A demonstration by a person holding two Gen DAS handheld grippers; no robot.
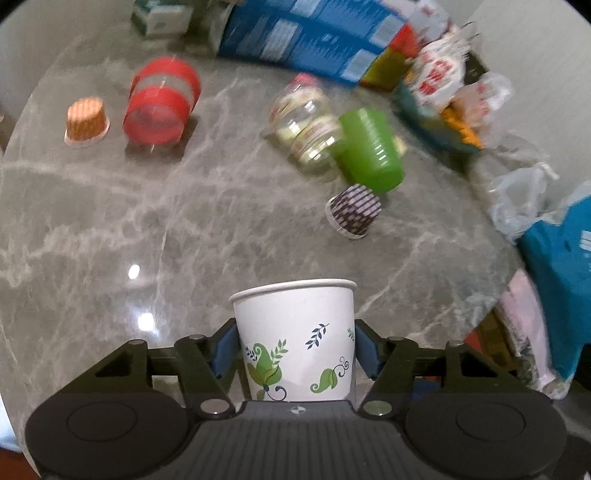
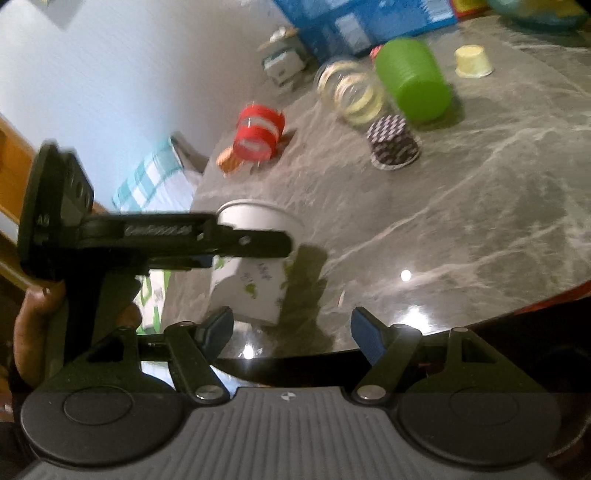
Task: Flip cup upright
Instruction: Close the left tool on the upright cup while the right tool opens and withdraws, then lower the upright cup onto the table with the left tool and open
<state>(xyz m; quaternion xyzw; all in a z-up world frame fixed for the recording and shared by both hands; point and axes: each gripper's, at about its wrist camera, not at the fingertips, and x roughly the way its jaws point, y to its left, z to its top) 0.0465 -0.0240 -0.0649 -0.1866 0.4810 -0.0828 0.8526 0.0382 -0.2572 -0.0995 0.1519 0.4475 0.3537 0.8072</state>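
Observation:
A white paper cup with green leaf prints stands rim up between the blue pads of my left gripper, which is shut on its sides. In the right wrist view the same cup stands upright near the table's left edge, with the left gripper's black fingers clamped across it. My right gripper is open and empty, hanging at the table's near edge, just right of the cup.
On the grey marble table lie a red-banded clear cup, an orange cupcake liner, a glass jar, a green plastic cup and a dark patterned liner. Blue boxes and bags crowd the back and right.

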